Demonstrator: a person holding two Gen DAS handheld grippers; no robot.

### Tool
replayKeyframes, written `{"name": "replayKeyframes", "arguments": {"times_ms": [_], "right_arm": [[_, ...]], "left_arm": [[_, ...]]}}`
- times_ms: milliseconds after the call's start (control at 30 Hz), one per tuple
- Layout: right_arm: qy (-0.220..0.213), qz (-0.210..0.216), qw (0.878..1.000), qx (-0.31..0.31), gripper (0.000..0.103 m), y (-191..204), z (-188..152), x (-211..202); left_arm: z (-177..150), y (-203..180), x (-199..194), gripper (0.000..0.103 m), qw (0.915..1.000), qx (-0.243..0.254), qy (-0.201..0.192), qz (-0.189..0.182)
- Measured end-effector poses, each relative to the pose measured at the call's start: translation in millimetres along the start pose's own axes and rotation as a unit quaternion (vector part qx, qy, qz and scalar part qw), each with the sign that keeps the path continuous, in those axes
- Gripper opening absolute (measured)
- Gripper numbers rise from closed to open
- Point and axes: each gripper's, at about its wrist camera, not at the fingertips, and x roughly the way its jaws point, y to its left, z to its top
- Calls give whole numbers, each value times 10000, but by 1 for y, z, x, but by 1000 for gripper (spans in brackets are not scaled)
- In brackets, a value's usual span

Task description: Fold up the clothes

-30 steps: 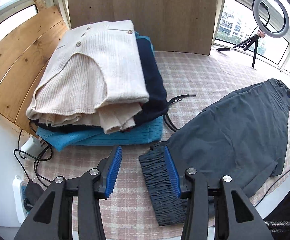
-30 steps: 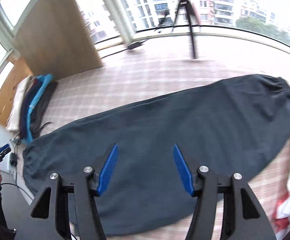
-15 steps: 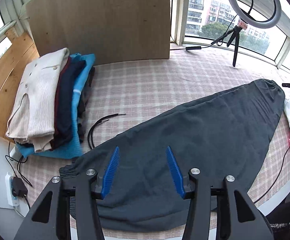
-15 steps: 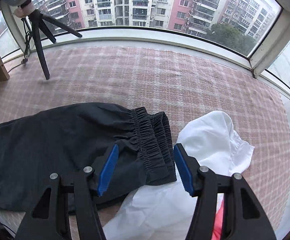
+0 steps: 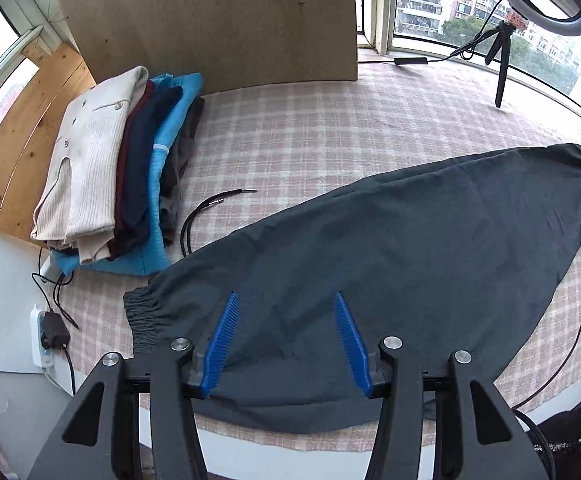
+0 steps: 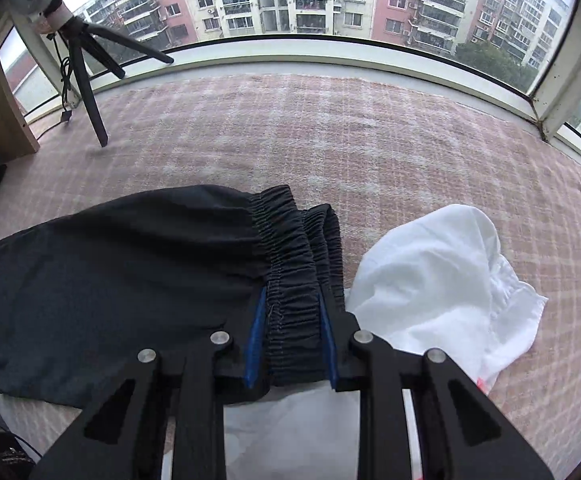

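The dark trousers (image 5: 410, 248) lie spread across the checked bench (image 5: 290, 128). The right hand-held gripper (image 6: 292, 308) has just closed, pinching their elastic cuff (image 6: 286, 264). The left hand-held gripper (image 5: 286, 320) hovers spread above the near waistband end.

Our left view looks steeply down, close over the trousers (image 5: 410, 248). Our right view faces their elastic end (image 6: 290, 264) and the window. Both share the trousers.

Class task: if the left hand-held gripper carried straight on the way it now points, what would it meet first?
Most likely the dark trousers: the left hand-held gripper, jaws open, hangs directly over that cloth, though the gap is unclear.
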Motion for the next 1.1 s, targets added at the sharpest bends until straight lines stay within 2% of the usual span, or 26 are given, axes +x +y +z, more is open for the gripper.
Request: {"name": "replayKeyframes", "arguments": {"times_ms": [67, 133, 200, 233, 267, 333, 467, 533, 633, 700, 733, 767, 800, 833, 1033, 1100], "right_arm": [[-27, 116, 9997, 192, 26, -7, 0, -2], [551, 48, 9984, -130, 28, 0, 3, 17], [760, -112, 9967, -269, 32, 4, 6, 26], [659, -72, 9972, -332, 43, 4, 12, 24], [545, -24, 9977, -395, 59, 4, 17, 22], [482, 39, 9975, -506, 72, 1, 26, 24], [729, 96, 9949, -693, 72, -10, 39, 43], [898, 321, 9934, -631, 72, -15, 40, 53], [862, 510, 9929, -640, 73, -15, 36, 56], [811, 667, 9928, -583, 68, -13, 33, 51], [785, 746, 9926, -553, 39, -12, 31, 48], [759, 825, 9923, -523, 27, -10, 29, 45], [733, 904, 9920, -493, 25, -9, 28, 42], [669, 885, 9928, -460, 18, -7, 28, 38], [88, 1169, 9926, 320, 15, -8, 25, -15], [40, 1155, 9918, 553, 15, 0, 22, -33]], "left_arm": [[0, -1, 0, 48, 10000, -37, 22, -38], [3, -4, 2, 48, 10000, -12, 53, -32], [4, -9, 3, 48, 9999, 70, 83, 9], [4, -11, 3, 48, 9999, 106, 87, 21], [5, -13, 2, 48, 9998, 148, 91, 9], [3, -15, 1, 49, 9998, 184, 122, 9], [0, -10, 2, 49, 9997, 59, 214, 96], [-2, -7, 3, 49, 9996, -18, 261, 119], [-5, -6, 6, 49, 9993, -71, 332, 143], [-6, -8, 8, 49, 9993, -47, 355, 136], [-6, -9, 8, 49, 9993, -21, 343, 130], [-6, -9, 7, 49, 9994, -6, 321, 124], [-5, -10, 6, 49, 9995, 9, 299, 118], [-6, -8, 5, 49, 9996, 20, 263, 111], [-16, 15, -8, 49, 10000, -28, 4, 77], [-25, 34, -12, 49, 9998, -171, -89, 39]]}}
